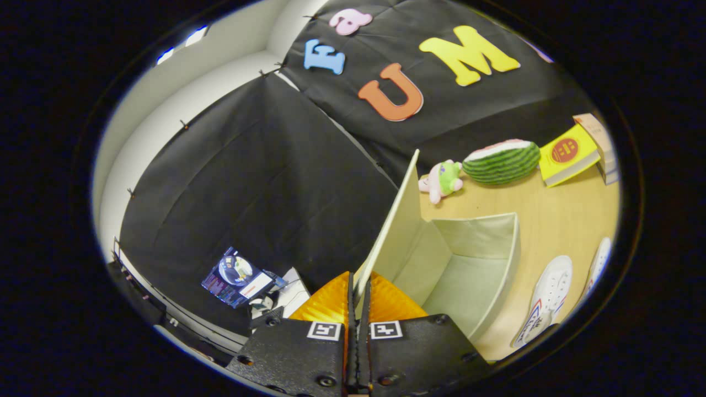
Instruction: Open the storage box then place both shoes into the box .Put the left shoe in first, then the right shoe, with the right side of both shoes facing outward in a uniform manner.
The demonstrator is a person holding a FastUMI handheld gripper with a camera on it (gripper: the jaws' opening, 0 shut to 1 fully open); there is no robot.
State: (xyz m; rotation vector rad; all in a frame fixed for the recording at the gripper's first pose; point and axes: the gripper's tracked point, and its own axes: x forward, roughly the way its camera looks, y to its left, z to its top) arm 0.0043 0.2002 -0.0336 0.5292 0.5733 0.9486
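- Holding the lid point(394, 220) of the storage box point(480, 264), the claw point(357, 300) has both fingers pressed together on the lid's thin edge, so it is clenched on the lid.
- The lid stands raised, almost upright, on the side of the box nearest the claw, so the opening step looks nearly done or done.
- The storage box sits on the wooden counter point(557, 215), and its inside, as far as can be seen, has nothing in it: only the pale lining of the walls and the bottom.
- Both shoes are not yet placed. One white shoe point(546, 298) lies on the counter just beside the box, on the side away from the lid, and a second shoe point(598, 264) lies beyond it, near the counter's edge. Which one is the left shoe I cannot tell.
- Left to do, in my judgement: release the lid, then put in the left shoe, then the right shoe.
- Toward the far edge of the counter rest a plush toy point(441, 179), a watermelon toy point(502, 161) and a yellow book point(568, 154), well apart from the box.
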